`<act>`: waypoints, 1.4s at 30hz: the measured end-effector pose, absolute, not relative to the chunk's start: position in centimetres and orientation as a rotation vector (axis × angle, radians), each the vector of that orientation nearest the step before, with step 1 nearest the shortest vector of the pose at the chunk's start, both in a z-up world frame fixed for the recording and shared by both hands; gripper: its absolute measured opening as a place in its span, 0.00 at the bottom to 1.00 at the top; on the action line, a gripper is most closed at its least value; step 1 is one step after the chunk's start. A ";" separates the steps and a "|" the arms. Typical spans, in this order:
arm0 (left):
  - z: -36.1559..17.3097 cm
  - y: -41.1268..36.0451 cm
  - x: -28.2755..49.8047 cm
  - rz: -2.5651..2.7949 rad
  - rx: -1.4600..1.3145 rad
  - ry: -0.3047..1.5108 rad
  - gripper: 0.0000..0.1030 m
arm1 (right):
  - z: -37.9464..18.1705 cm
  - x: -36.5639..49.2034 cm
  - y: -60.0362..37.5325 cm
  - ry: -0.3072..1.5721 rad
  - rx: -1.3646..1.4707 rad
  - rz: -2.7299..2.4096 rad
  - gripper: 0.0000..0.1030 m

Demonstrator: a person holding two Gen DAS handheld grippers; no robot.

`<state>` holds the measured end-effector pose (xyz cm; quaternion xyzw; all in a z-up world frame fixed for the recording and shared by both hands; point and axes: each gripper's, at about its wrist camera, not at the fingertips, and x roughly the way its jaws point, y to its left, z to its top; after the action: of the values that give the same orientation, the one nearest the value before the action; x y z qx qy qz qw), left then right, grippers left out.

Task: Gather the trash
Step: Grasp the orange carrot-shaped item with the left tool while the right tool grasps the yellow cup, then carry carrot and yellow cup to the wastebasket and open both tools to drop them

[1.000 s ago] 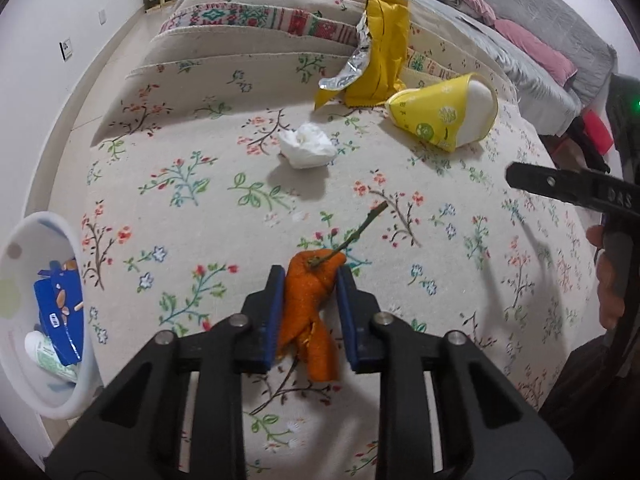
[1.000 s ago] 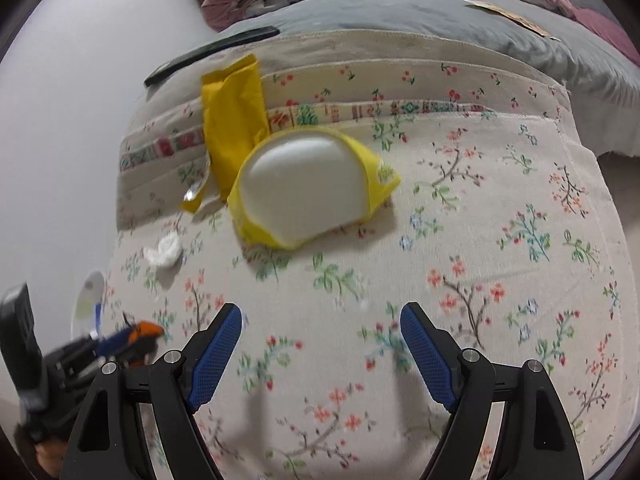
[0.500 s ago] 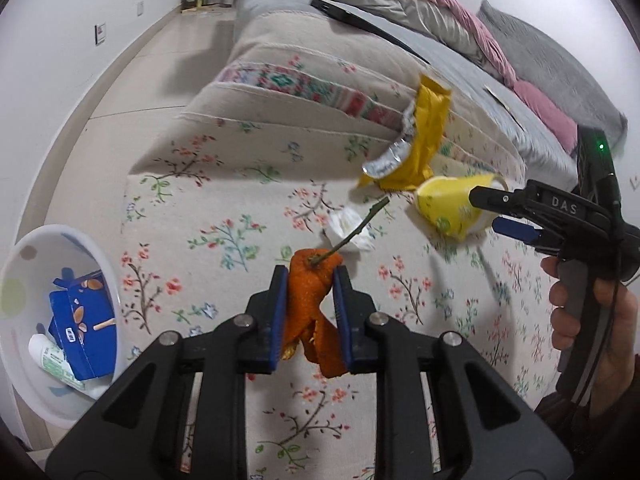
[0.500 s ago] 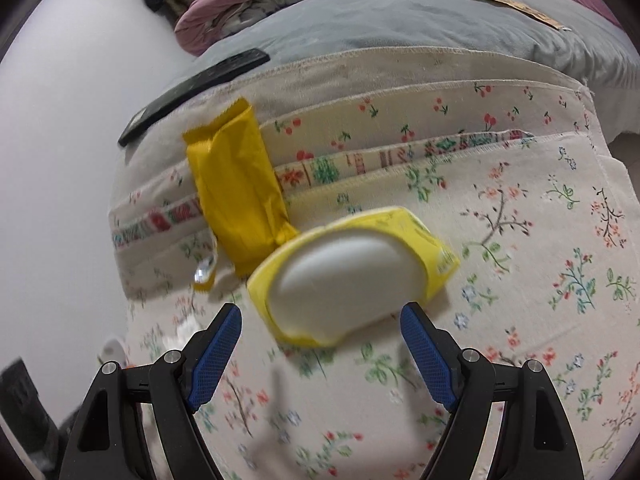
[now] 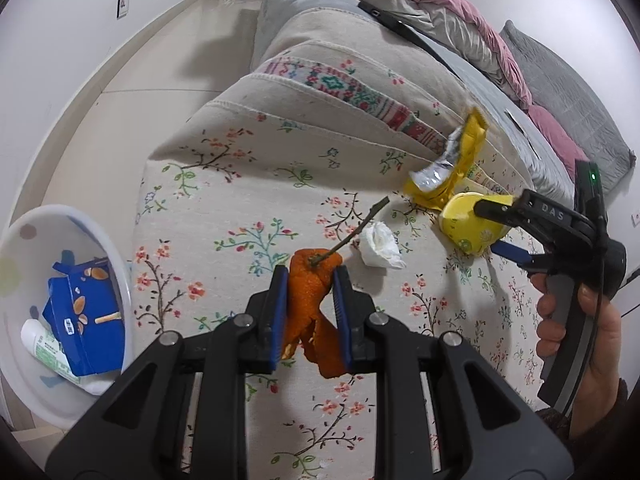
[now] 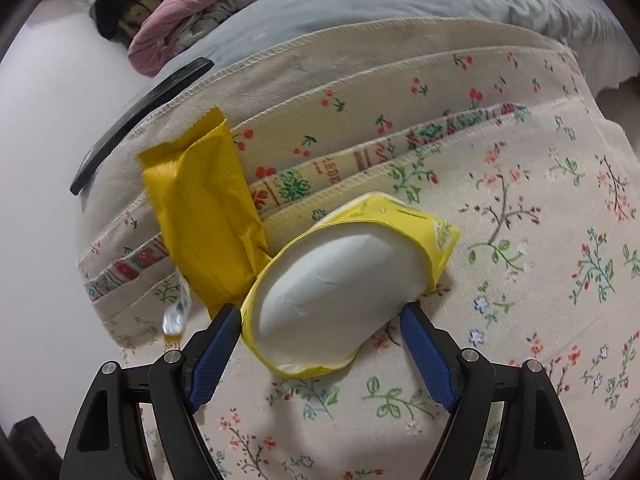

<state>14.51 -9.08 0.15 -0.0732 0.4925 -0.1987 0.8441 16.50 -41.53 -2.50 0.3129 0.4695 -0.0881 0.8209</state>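
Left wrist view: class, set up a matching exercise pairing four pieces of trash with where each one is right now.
Things:
1. orange peel
2. blue snack box
3. crumpled tissue
4. yellow paper cup

Places:
A. lying loose on the floral cloth
B. between the open pads of the right tool
C. clamped in the left tool
D. inside the white bin

Pairs: 1-C, 2-D, 3-A, 4-B
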 end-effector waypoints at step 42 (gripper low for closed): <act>1.6 -0.1 11.3 -0.283 -0.214 0.957 0.23 | 2.9 7.9 -31.4 0.940 0.430 0.073 0.32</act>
<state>11.28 -0.07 1.59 -0.1026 0.4581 -0.1357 0.8725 7.89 -31.37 2.90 0.2057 0.4495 0.0348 0.8686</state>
